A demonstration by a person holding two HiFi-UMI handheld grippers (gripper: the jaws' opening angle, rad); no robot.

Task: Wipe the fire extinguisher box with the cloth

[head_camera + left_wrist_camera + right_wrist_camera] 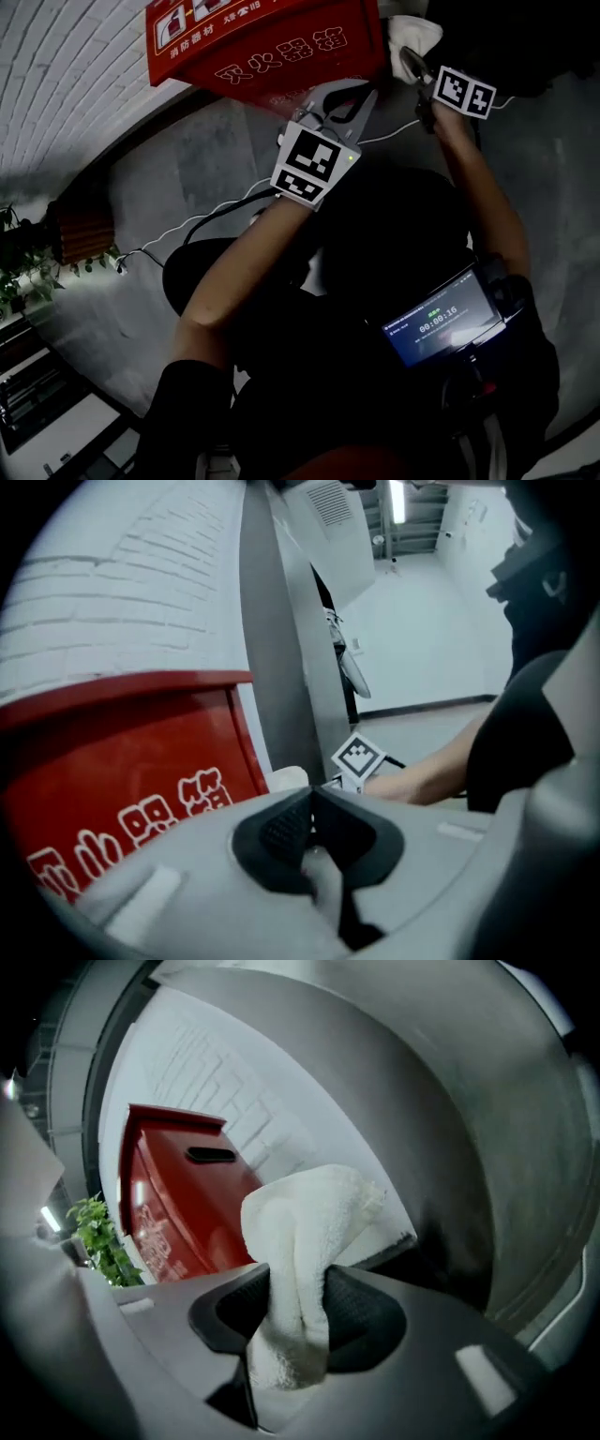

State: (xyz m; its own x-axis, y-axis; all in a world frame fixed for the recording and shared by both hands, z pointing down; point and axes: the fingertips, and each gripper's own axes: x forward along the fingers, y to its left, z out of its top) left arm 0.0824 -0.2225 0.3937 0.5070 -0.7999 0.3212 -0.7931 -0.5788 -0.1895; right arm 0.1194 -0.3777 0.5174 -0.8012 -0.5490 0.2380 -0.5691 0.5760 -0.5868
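The red fire extinguisher box (272,42) with white characters stands against a white brick wall at the top of the head view. My left gripper (352,94) is shut and empty, its tips right at the box's lower right edge; in the left gripper view the box's front (122,789) fills the left side. My right gripper (411,64) is shut on a white cloth (412,36), held beside the box's right side. In the right gripper view the cloth (305,1241) bulges up from between the pads, with the box (173,1194) farther off to the left.
A potted green plant (28,262) in a brown pot stands left of the box on the grey floor. A white cable (187,225) runs across the floor. A device with a lit screen (441,319) hangs at the person's chest. A grey pillar (281,639) rises beside the box.
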